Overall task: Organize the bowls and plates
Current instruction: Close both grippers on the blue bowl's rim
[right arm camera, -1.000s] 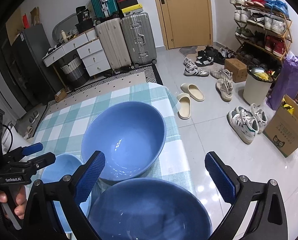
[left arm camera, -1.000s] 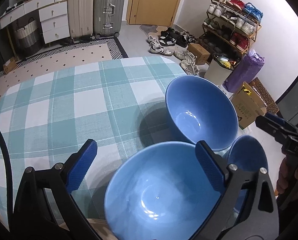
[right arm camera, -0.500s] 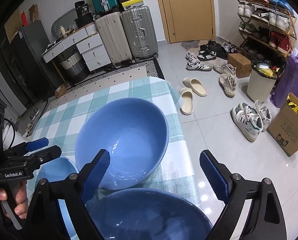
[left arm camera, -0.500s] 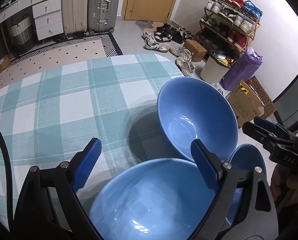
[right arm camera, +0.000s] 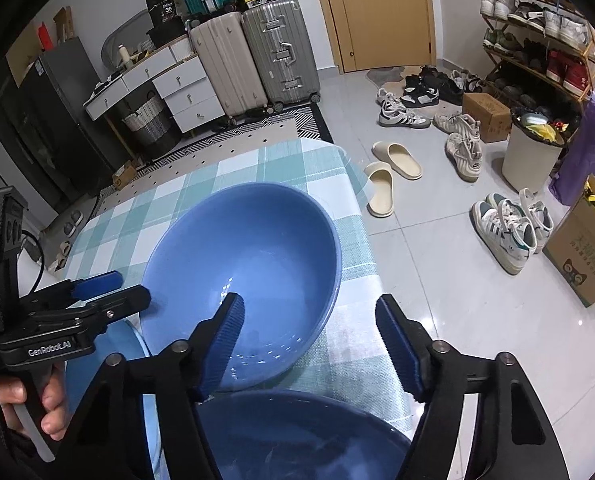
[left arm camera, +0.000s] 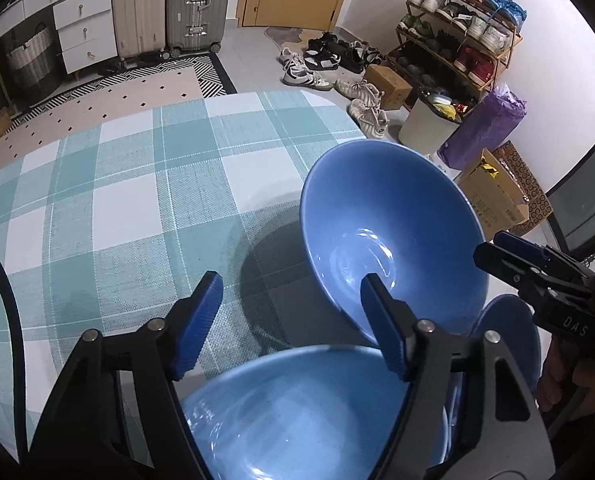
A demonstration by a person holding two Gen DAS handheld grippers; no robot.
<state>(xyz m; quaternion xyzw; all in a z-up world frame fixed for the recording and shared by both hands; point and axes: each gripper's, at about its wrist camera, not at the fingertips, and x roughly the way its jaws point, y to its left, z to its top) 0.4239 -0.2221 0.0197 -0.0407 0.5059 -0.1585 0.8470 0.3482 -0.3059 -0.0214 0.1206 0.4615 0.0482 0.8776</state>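
While three blue bowls sit apart on the checked worktop, none is nested in another yet, so the tidying looks barely begun to me. The large bowl stands near the worktop's edge; a second bowl lies just under the left gripper, and a third bowl lies under the right gripper, a little to the side of the second. Both sets of jaws have just been closing but stand partly spread, pinching nothing; each hangs above the rim of its near bowl, with no pad visibly touching. I see no plates from here. Stacking the bowls, and whatever plates there are, is all left to do.
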